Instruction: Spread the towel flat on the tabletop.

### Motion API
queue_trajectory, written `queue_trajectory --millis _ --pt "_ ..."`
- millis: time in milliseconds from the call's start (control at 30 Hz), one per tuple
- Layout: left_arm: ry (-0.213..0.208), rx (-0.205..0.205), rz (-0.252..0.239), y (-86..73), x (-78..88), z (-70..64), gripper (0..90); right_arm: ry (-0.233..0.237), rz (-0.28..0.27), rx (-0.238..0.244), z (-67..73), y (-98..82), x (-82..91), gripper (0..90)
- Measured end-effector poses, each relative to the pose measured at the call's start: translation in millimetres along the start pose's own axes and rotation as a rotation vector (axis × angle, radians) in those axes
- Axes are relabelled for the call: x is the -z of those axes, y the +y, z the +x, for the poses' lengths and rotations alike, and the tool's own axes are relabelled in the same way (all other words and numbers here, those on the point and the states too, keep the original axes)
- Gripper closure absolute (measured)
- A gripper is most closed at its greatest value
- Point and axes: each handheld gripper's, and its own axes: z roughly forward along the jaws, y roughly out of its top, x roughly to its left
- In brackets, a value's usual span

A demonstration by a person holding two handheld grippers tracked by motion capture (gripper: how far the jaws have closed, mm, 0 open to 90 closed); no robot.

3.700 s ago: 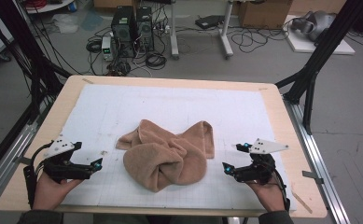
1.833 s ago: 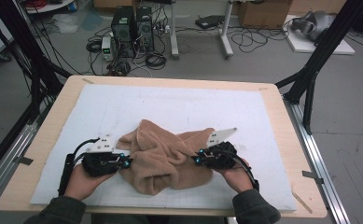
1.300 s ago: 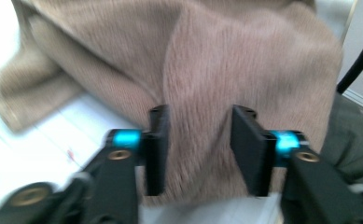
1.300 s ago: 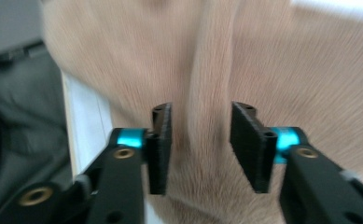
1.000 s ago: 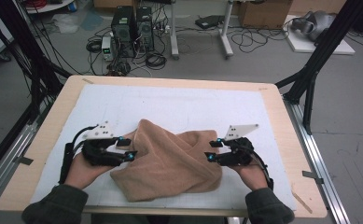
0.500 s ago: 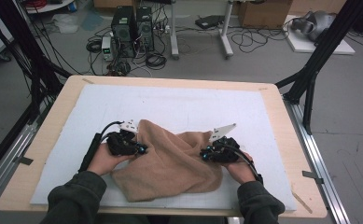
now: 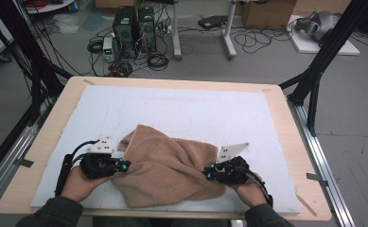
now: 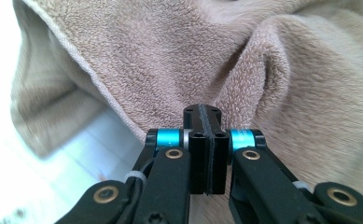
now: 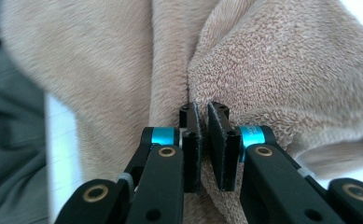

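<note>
Tan towel [image 7: 167, 170] lies crumpled on the white mat [image 7: 181, 109] at the near edge of the desk [image 7: 276, 94]. Left gripper [image 7: 122, 165] at the towel's left edge; its fingers [image 8: 206, 140] just closed, pressed flat together, whether cloth is pinched can't be told. Right gripper [image 7: 210, 174] at the towel's right edge, fingers [image 9: 223, 140] just closed, pinching a fold of towel between them.

1. Even, soft overhead light falls across the white mat [image 7: 181, 109]; shadows beneath the tan towel [image 7: 167, 165] are faint.
2. In both gripper views, the mat beside the towel blows out to white glare.
3. Towel pile near the black pads [image 8: 206, 140] is sharp; farther folds blur.
4. The high view is slightly soft.
</note>
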Motion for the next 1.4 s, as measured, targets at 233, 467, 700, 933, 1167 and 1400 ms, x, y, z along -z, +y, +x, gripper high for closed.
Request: queue_trajectory --millis 233,467,700,933,1167,1400 --pt "-0.032 0.002 -0.045 4.0 7.1 -1.1 85.0 0.02 0.006 0.024 8.9 4.1 8.4 72.6" --pt "0.002 0.013 -0.098 45.9 -10.6 25.2 57.1 -0.106 -0.059 -0.006 -35.1 35.1 23.1 55.9" --pt "0.132 0.079 0.031 54.1 -57.7 61.9 43.2 -0.206 0.003 -0.034 -81.6 46.8 -5.1 41.5" --pt "0.124 0.096 0.132 46.5 -71.4 68.8 70.5 -0.042 0.105 -0.085 -97.9 38.4 -28.8 82.0" --pt "0.185 0.085 -0.048 65.4 -40.9 61.4 78.8 -0.174 -0.021 -0.063 -92.5 58.4 14.1 84.0" --pt "0.193 0.104 -0.157 72.8 0.5 53.5 78.5 -0.315 -0.178 -0.033 -78.2 76.9 74.3 83.6"
